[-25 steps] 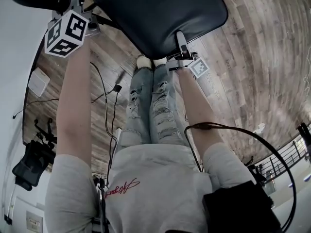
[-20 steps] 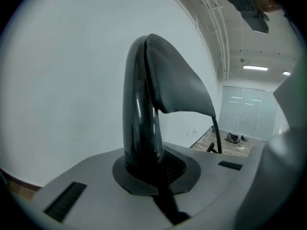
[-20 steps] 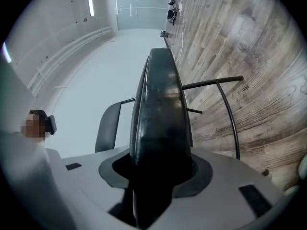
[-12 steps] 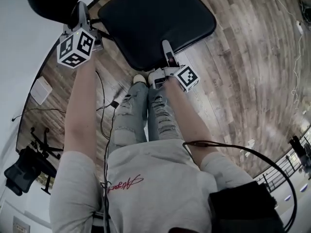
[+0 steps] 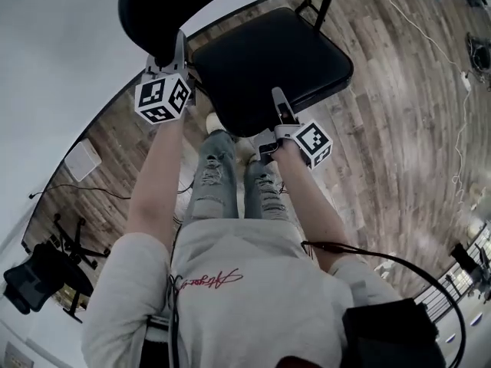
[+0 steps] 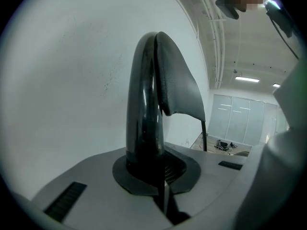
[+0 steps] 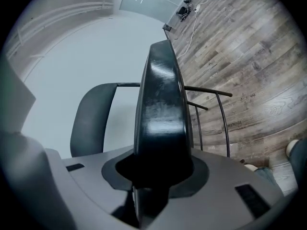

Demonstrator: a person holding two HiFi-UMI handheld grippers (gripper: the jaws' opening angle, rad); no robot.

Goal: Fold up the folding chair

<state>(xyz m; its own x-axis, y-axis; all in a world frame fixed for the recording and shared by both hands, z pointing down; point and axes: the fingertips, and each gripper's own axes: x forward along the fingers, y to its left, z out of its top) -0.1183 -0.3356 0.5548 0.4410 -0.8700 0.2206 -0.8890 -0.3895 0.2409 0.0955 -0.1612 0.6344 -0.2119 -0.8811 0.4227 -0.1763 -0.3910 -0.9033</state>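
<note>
Finds the folding chair (image 5: 253,75) standing on the wooden plank floor (image 5: 399,98), directly ahead of the person's legs (image 5: 211,179) in torn jeans and close to a pale wall (image 5: 54,44). Notes the black seat (image 5: 291,52) spread out from the black backrest (image 5: 153,6), not yet folded flat against it. Records the left gripper (image 5: 179,46) clamped shut on the side edge of the backrest, with the dark frame tube rising straight out of the closed jaws in the left gripper view. Records the right gripper (image 5: 278,104) at the near edge of the seat, jaws having just been closing, the padded seat edge filling the gap between them and held fast. Marks a marker cube (image 5: 163,98) on the left gripper and a second cube (image 5: 313,144) on the right gripper, both turned upward toward the head view. Observes a black cable (image 5: 383,255) looping beside the right arm, and an office chair (image 5: 34,282) well apart at lower left.
</note>
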